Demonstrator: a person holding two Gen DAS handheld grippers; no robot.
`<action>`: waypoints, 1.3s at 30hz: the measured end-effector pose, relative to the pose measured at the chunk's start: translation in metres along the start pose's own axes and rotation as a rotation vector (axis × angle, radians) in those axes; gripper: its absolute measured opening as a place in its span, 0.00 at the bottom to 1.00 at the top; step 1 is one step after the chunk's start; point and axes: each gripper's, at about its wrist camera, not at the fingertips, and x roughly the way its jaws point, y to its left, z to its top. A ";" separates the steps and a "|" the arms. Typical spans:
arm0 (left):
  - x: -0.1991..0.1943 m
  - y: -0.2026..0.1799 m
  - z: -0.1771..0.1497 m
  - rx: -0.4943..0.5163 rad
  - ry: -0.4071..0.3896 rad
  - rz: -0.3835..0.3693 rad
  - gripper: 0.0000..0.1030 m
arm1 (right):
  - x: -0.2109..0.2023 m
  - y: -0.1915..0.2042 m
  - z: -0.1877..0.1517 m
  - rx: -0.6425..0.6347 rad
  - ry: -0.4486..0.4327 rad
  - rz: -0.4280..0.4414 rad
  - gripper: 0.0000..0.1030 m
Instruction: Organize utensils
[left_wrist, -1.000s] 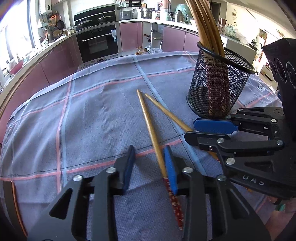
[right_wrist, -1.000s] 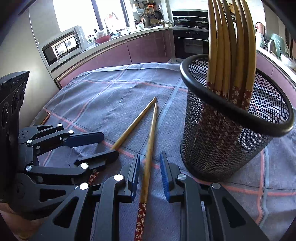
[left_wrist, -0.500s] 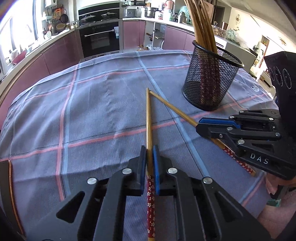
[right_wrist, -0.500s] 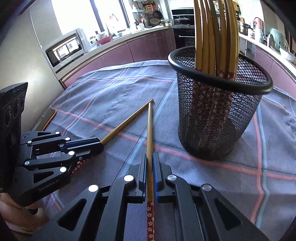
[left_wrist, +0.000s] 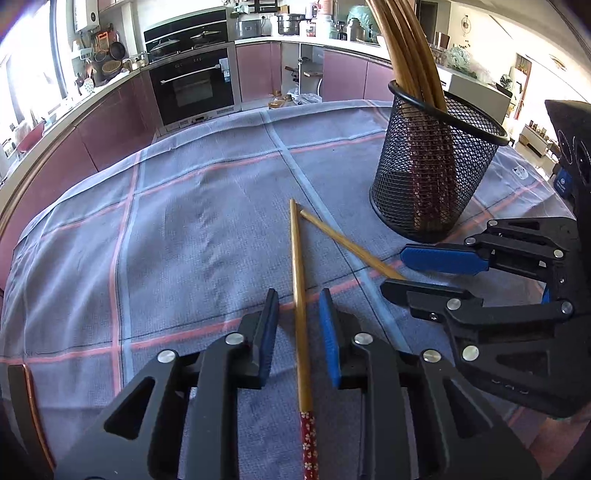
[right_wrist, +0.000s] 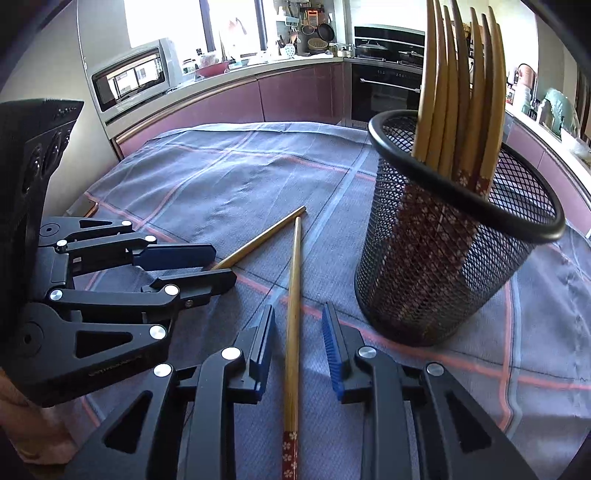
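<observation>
**Two chopsticks left on the cloth, most already in the basket**

While a sheaf of chopsticks (right_wrist: 454, 96) already stands upright in the black mesh basket (right_wrist: 436, 280), two more lie loose on the checked tablecloth (left_wrist: 184, 229), so the sorting looks well advanced but not finished. The pair lies in a narrow V, the plain tips nearly touching out on the cloth just beside the basket's foot and the red flowered handles spreading back toward the person.

One chopstick (left_wrist: 300, 317) runs straight between the fingers of the left claw (left_wrist: 298, 328). Its jaws have just been opening: they stand a little apart now, and a visible gap shows on both sides of the stick, so nothing is pinched and the stick rests flat on the cloth. The other chopstick (right_wrist: 292, 332) lies the same way in the right claw (right_wrist: 297, 343), whose jaws have also just been opening; they straddle it without pressing on it.

Each claw shows in the other's view from the side, low over the cloth with fingers parted.

What remains, as I judge it: close on each stick, lift it, tip it upright and drop it into the basket with the rest. Beyond the table, an oven (left_wrist: 195, 85) and kitchen counters carry nothing that seems part of this job.
</observation>
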 end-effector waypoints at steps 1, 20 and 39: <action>0.001 0.000 0.000 -0.006 0.000 -0.001 0.20 | 0.000 0.000 0.001 0.001 0.001 0.002 0.10; -0.019 0.002 -0.002 -0.058 -0.055 -0.020 0.08 | -0.036 -0.011 0.000 0.057 -0.087 0.104 0.05; -0.077 0.008 0.004 -0.091 -0.163 -0.143 0.07 | -0.085 -0.015 0.000 0.089 -0.199 0.177 0.05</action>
